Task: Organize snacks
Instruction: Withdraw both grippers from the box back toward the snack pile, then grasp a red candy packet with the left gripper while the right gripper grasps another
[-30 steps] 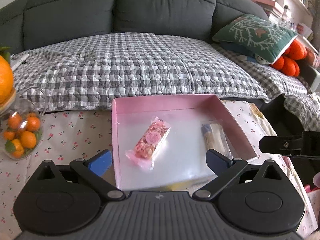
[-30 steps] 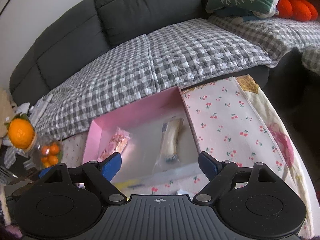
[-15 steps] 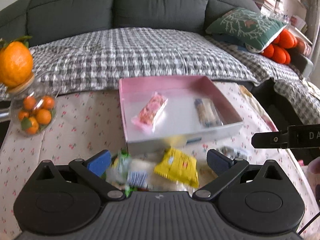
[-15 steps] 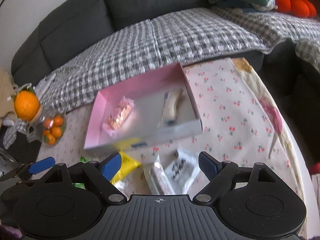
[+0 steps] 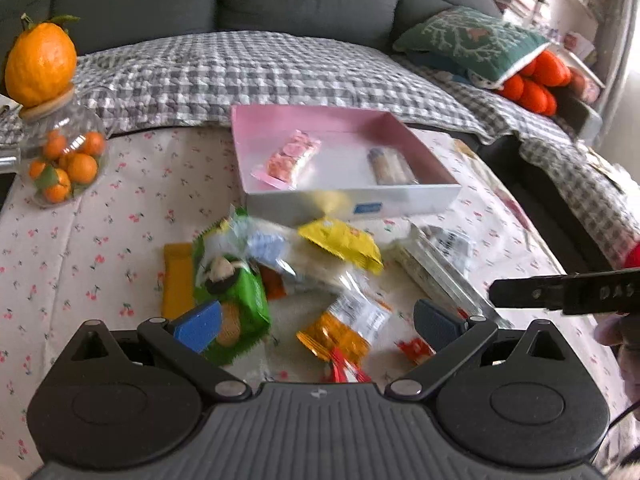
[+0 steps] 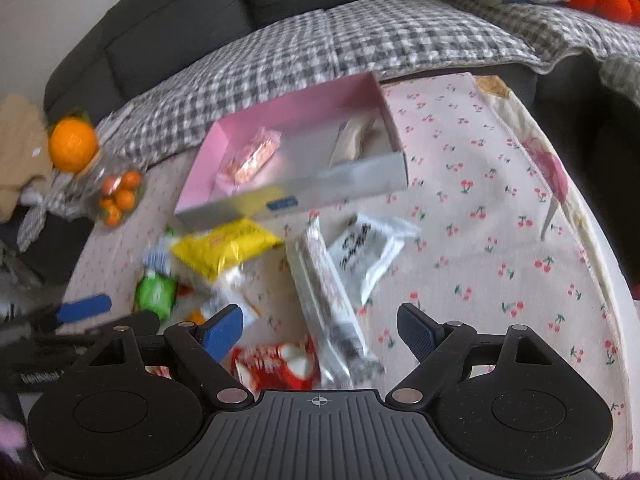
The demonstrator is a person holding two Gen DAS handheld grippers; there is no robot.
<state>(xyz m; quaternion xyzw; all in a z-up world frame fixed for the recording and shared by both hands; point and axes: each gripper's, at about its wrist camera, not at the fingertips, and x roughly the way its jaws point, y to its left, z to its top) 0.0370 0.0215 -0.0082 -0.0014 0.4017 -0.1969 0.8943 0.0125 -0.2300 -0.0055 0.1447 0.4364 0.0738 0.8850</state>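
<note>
Above scattered snack packets (image 5: 340,240), left gripper (image 5: 316,320) and right gripper (image 6: 320,328) fingers spread, pink box (image 5: 400,124) beyond.

A table in a cherry-print cloth (image 5: 120,216) is carrying a pink box (image 5: 416,196). Loose snack packets (image 5: 340,240) are lying just in front of the box. A glass jar of small oranges (image 5: 64,160) is standing well to the box's left.

snack pile (image 5: 304,280) blurred, labels unreadable
</note>
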